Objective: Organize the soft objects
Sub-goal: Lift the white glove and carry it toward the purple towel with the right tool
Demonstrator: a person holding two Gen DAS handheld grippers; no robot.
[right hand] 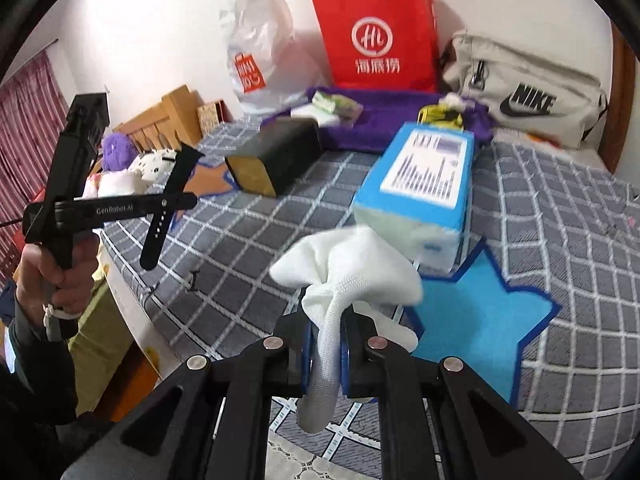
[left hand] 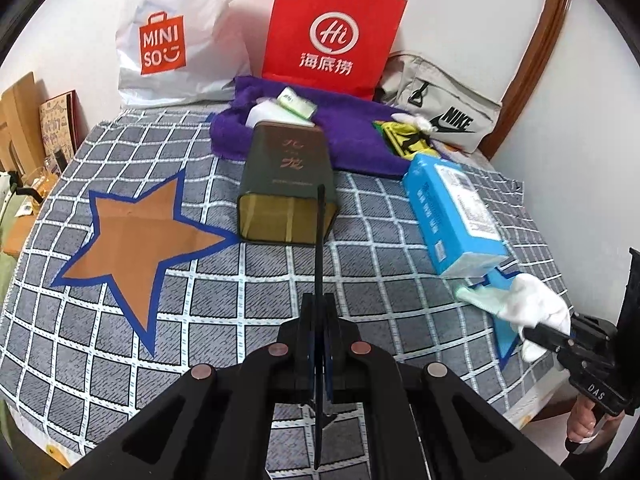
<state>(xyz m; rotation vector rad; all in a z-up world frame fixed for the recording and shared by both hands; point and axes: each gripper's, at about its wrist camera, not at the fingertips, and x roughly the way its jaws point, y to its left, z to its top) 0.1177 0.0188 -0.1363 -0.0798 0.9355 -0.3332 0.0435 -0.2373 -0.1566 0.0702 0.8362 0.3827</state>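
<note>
White knit cloth (right hand: pixel 352 276), bunched and floppy, hangs pinched between the pads of the right gripper (right hand: pixel 326 350), above the checked bedspread (right hand: pixel 240 256) and just this side of the blue tissue pack (right hand: pixel 420 184). It looks light and limp, so a grip on the gathered middle should hold, though loose ends will dangle and may snag. Ahead of it lies a blue star mat (right hand: pixel 480 316), partly covered by the cloth. The left gripper (left hand: pixel 320 320) is pressed together on a thin black watch strap (right hand: pixel 168 208), edge-on and barely readable in its own view. Small items on the purple towel (left hand: pixel 352 140) beyond are too blurred to name.
</note>
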